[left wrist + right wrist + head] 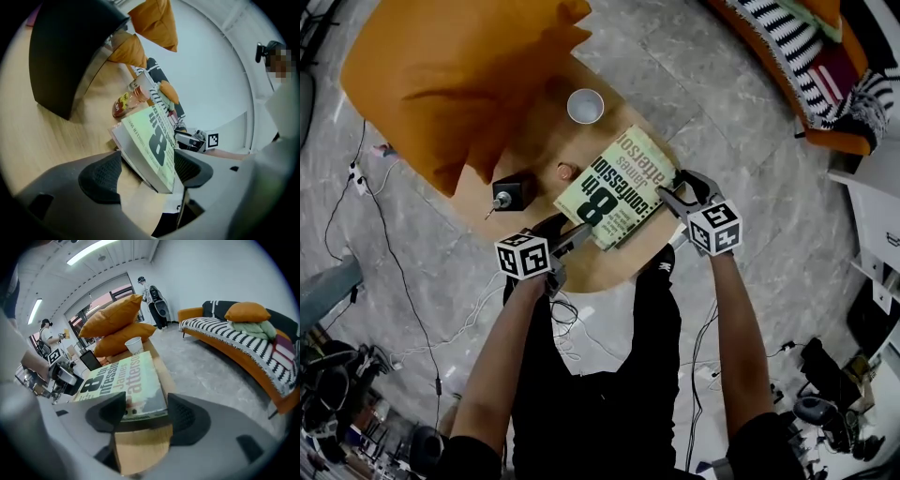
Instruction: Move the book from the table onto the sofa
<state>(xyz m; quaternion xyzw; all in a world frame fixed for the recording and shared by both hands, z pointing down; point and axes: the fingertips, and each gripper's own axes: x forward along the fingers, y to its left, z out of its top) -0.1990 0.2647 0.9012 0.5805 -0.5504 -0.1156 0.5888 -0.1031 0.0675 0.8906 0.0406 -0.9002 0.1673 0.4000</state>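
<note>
A pale green paperback book [615, 187] with big black print lies flat on the wooden table [609, 267]. My left gripper [578, 236] is at the book's near left corner. In the left gripper view that corner [154, 150] sits between the open jaws of the left gripper [145, 173], with bare table showing beside the left pad [101, 177]. My right gripper [671, 199] is at the book's right corner. In the right gripper view the book's edge [140, 394] lies between the spread jaws of the right gripper [146, 414], which do not press on it.
On the table stand a white cup [585, 105], a small bottle [567, 172] and a black box with a knob [506, 195]. Orange cushions [459, 75] cover its far left. The orange sofa with a striped throw [806, 56] is at the upper right. Cables [384, 244] trail over the floor at left.
</note>
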